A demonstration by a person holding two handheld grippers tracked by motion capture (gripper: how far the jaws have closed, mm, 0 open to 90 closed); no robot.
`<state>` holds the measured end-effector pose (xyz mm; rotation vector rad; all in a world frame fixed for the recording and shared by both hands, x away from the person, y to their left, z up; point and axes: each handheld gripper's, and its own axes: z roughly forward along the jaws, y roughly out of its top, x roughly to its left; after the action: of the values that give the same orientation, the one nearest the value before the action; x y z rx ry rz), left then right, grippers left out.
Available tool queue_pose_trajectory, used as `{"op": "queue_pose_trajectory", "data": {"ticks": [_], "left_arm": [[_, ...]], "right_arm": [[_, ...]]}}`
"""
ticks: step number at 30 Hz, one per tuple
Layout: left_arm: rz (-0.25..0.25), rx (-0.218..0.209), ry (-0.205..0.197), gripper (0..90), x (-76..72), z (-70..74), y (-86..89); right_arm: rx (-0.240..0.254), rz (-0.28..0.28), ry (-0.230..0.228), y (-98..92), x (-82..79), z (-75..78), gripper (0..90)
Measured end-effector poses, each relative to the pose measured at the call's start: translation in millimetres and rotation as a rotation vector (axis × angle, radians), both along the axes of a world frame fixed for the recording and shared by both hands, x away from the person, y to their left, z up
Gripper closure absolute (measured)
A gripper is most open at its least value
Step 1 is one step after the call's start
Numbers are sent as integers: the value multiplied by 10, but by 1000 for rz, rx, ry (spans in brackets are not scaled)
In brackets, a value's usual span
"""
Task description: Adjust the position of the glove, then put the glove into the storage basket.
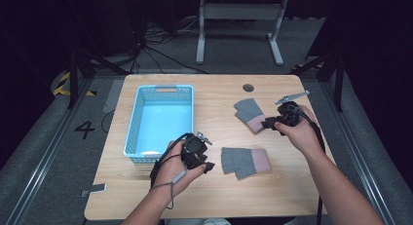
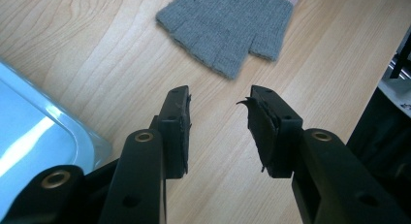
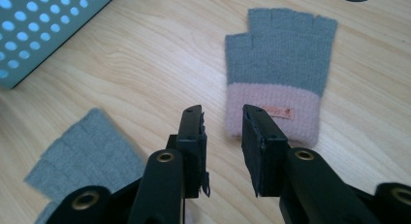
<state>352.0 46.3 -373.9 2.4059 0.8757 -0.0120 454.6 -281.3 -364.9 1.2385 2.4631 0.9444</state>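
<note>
Your left claw [image 2: 218, 117]: parted, empty, above the bench [image 1: 219, 191], near glove [image 1: 245, 161] just ahead. Your right claw [image 3: 222, 132]: parted, empty, at the far glove [image 3: 278, 73] pink cuff. Blue basket [image 1: 134, 118]: at your left.

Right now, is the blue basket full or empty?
Empty. The blue basket shows only its bare pale floor in the high view; both gloves lie outside on the table.

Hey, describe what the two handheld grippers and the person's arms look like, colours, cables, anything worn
Both grippers are black. The left gripper has two flat-padded jaws with brass-coloured rivets and a thin black cable looping past the wrist. The right gripper looks the same, plus a grey three-cornered plate on top and a black cable along the forearm. The forearms are bare; no sleeves or gloves are worn.
</note>
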Motion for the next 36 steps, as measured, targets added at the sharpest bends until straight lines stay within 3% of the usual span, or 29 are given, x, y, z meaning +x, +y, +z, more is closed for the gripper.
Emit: {"op": "queue_pose_trajectory", "data": {"ticks": [13, 21, 36], "left_arm": [[-6, -2, 0, 605, -8, 7, 8], [1, -5, -2, 599, -51, 18, 51], [37, -10, -2, 595, -150, 15, 189]], "right_arm": [[-8, -31, -19, 46, 222, -1, 666], [-40, -44, 14, 185, 487, -72, 633], [-113, -98, 62, 287, 895, -416, 515]]}}
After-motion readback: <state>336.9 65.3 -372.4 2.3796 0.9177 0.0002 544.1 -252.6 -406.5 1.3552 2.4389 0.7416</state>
